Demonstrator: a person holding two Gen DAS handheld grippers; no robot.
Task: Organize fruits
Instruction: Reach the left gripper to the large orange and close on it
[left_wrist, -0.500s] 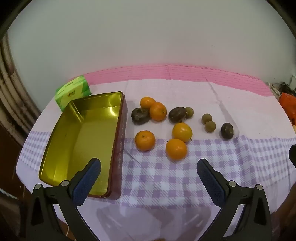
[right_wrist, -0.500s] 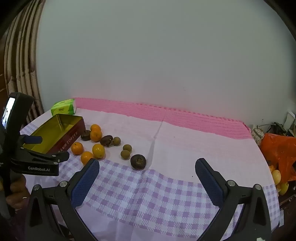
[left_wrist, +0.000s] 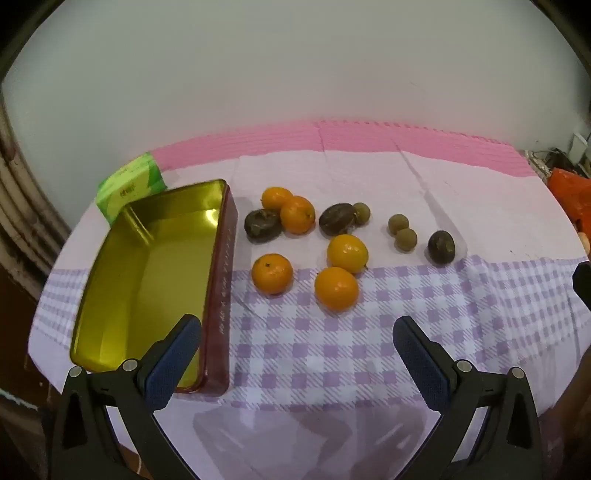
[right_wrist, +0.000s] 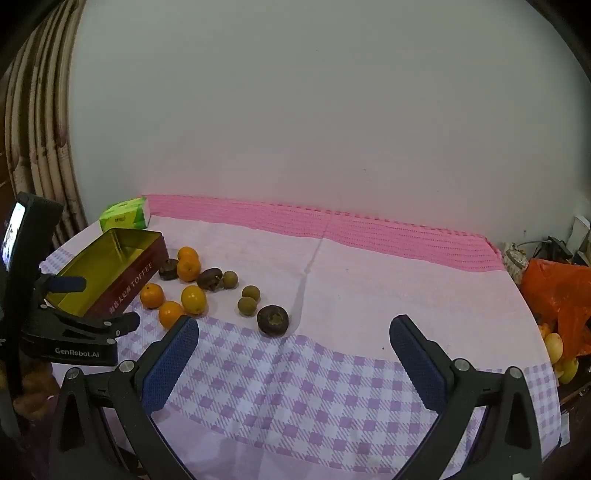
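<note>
An open gold-lined tin (left_wrist: 122, 280) with red sides sits at the table's left; it holds no fruit. To its right lie several oranges (left_wrist: 272, 273), three dark brown fruits (left_wrist: 441, 246) and three small greenish-brown fruits (left_wrist: 398, 223). My left gripper (left_wrist: 295, 343) is open and empty, near the front edge, its left finger over the tin's near corner. My right gripper (right_wrist: 293, 350) is open and empty, over the checked cloth, just short of a dark fruit (right_wrist: 273, 320). The tin (right_wrist: 110, 266), the oranges (right_wrist: 193, 299) and the left gripper (right_wrist: 96, 302) show at the left in the right wrist view.
A green tissue pack (left_wrist: 129, 184) lies behind the tin. An orange plastic bag (right_wrist: 557, 295) with yellow fruits sits at the table's right edge. The round table carries a pink and purple-checked cloth (left_wrist: 332, 350); a white wall stands behind.
The left wrist view has shifted slightly; the fruits sit a little lower in it. Both grippers stay open and the fruits have not moved.
</note>
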